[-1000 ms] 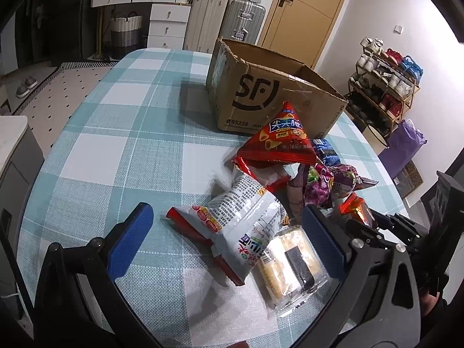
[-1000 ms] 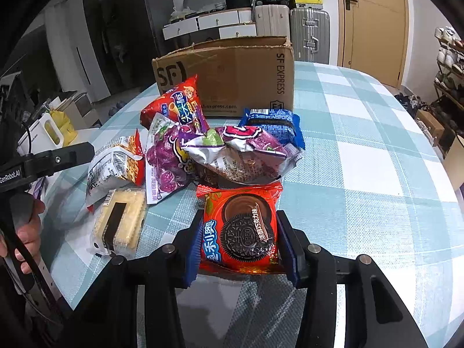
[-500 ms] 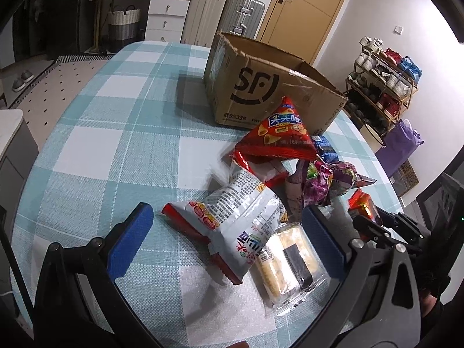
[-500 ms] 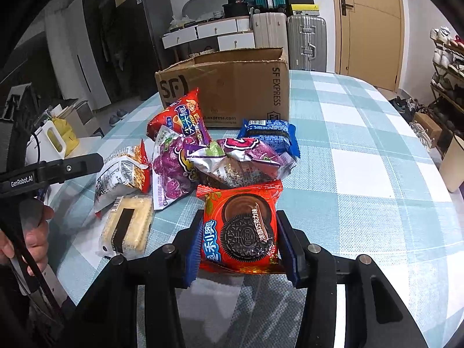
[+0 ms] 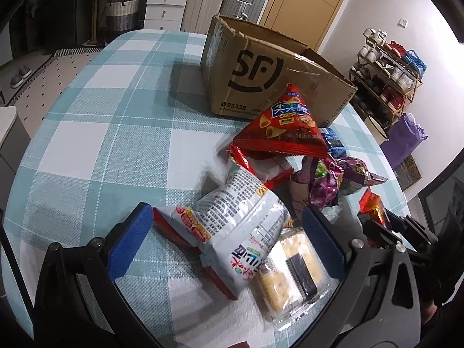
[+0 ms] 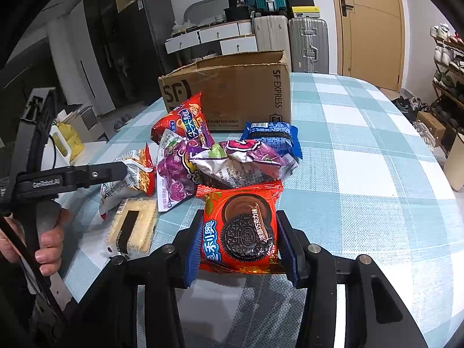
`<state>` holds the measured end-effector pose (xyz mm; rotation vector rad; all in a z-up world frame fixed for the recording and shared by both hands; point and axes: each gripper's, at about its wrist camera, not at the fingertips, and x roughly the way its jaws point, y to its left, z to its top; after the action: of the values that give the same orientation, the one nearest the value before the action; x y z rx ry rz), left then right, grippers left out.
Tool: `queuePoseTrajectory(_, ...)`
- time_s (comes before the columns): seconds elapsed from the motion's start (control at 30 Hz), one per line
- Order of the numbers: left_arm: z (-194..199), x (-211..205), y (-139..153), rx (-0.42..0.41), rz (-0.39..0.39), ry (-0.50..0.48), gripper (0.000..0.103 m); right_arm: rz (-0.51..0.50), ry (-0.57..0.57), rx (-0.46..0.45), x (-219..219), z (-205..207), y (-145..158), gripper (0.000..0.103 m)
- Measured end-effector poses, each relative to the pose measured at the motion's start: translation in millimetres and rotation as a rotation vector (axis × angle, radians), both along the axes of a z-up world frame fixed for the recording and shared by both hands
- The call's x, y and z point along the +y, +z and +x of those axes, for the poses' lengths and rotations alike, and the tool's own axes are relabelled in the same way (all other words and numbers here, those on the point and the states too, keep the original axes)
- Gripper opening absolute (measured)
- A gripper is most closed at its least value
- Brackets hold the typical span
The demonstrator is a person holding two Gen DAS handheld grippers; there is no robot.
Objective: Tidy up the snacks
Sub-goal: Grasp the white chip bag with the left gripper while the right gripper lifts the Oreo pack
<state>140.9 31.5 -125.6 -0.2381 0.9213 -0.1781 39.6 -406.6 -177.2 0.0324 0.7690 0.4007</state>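
My right tongs [image 6: 240,249] are clenched on the red Oreo packet [image 6: 240,229], both blue pads pressed against its sides, holding it just above the checked worktop [image 6: 362,174] at the near edge of the snack pile. My left tongs [image 5: 229,246] stand released, the blue pads wide apart on either side of the white noodle bag [image 5: 235,226] and the clear-wrapped cracker pack [image 5: 293,266]; neither pad presses on either one. The cracker pack lies flat beside the noodle bag, partly tucked under its edge.

Beyond these, the pile runs toward the box: the red triangular crisp bag [image 5: 284,127] leans up at the far side, crumpled purple bags [image 6: 232,159] sit in the middle, and a blue biscuit packet [image 6: 271,136] lies just beside the carton's corner. The open cardboard box [image 5: 261,69] marked SF stands upright on the worktop behind everything, touching none of the snacks that I can tell.

In the right wrist view, a hand [image 6: 47,240] grips the handle of the left tongs at the worktop's left edge.
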Motion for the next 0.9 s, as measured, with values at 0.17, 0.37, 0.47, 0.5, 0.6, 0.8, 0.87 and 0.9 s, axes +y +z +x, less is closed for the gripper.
queuePoseTrajectory(0.17, 10, 0, -14, 0.048, -0.020, 0.001, 0.101, 0.007, 0.006, -0.006, -1, -1, 0, 0.047)
queuePoseTrajectory(0.37, 9, 3, -15, 0.009, -0.020, -0.032, 0.056, 0.018, 0.004, -0.002, -3, 1, -3, 0.047)
queuePoseTrajectory(0.47, 11, 6, -15, 0.005, -0.023, -0.059, 0.047, 0.021, 0.004, 0.001, -3, 1, -4, 0.047)
queuePoseTrajectory(0.5, 10, 7, -14, 0.001, -0.026, -0.062, 0.046, 0.022, 0.004, 0.000, -3, 0, -4, 0.047)
queuePoseTrajectory(0.6, 9, 8, -14, -0.008, -0.023, -0.070, 0.045, 0.023, 0.003, -0.004, -3, -2, -3, 0.047)
queuePoseTrajectory(0.8, 6, 12, -14, -0.005, -0.030, -0.065, 0.045, 0.025, -0.002, -0.008, -4, -2, -2, 0.047)
queuePoseTrajectory(0.87, 5, 13, -13, -0.006, -0.034, -0.066, 0.045, 0.023, -0.002, -0.013, -4, -2, -1, 0.047)
queuePoseTrajectory(0.9, 4, 13, -11, -0.009, -0.033, -0.066, 0.045, 0.023, -0.003, -0.017, -4, -2, 1, 0.047)
